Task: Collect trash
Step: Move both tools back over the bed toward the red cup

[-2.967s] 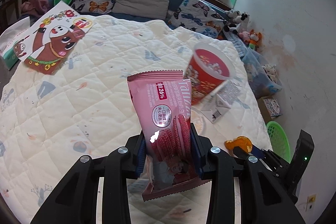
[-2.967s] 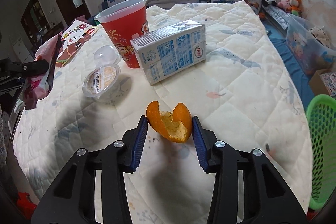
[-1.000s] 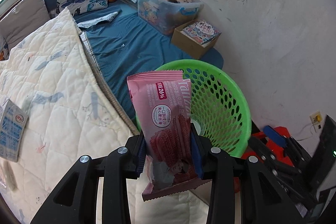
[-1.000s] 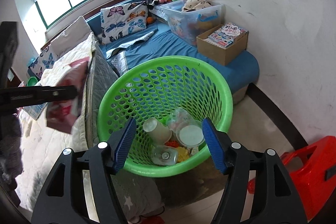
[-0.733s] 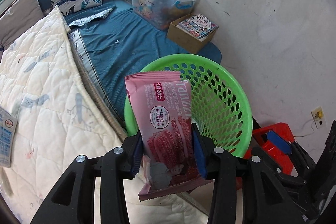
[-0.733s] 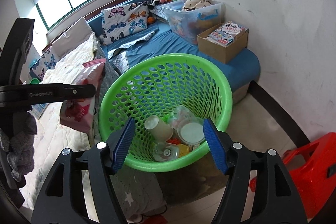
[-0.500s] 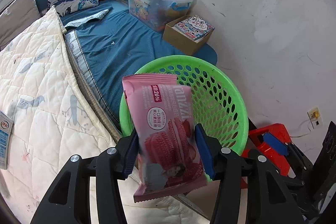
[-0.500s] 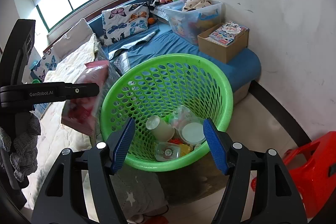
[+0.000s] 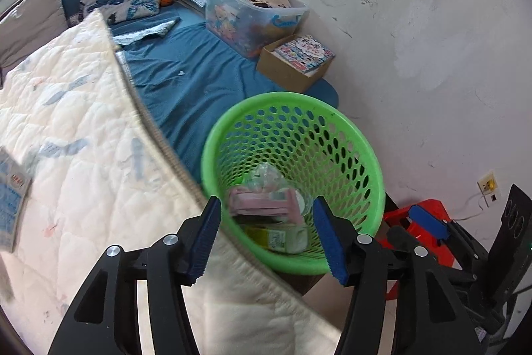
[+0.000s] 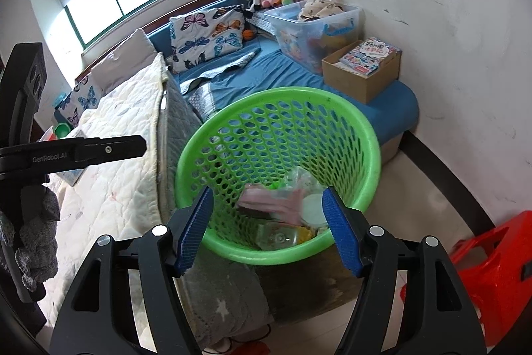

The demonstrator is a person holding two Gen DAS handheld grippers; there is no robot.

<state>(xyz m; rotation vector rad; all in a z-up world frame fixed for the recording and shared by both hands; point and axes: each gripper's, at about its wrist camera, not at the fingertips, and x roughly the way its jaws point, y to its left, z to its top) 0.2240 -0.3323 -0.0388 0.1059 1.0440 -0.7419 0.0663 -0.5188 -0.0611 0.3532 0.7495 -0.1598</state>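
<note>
One green basket (image 9: 365, 155) sits ahead of and below two grippers. One pink snack wrapper (image 9: 262, 200) lies inside it among other trash; a second ago the left gripper (image 9: 266, 242) pinched it above the rim. That gripper's jaws are opening, nothing between them. The right gripper (image 10: 266, 228) is spread, empty, as before.

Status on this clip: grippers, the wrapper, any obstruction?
Left gripper opening, nothing between the jaws. Right gripper open, empty. Pink wrapper lies in the green basket. Nothing blocking the basket.
</note>
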